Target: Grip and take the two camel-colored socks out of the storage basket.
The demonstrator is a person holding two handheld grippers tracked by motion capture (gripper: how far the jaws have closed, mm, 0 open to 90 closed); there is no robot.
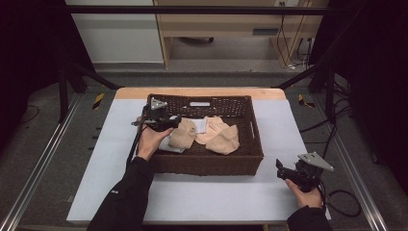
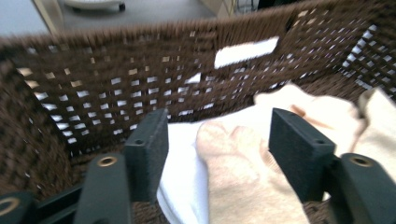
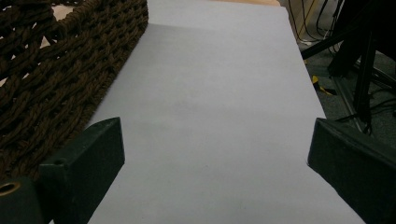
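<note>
Left tongs [image 1: 174, 121] spread wide inside dark brown woven wicker basket [image 1: 255, 139], straddling beige cloth sock [image 2: 238, 177]; right tongs [image 1: 283, 168] agape, empty, over pale grey worktop [image 1: 211, 197].

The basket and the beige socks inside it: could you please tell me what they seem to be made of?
The basket looks like dark brown woven wicker or twisted cord, matte, with open gaps in its walls. The beige socks look like soft knit fabric, slightly fuzzy and limp.
</note>
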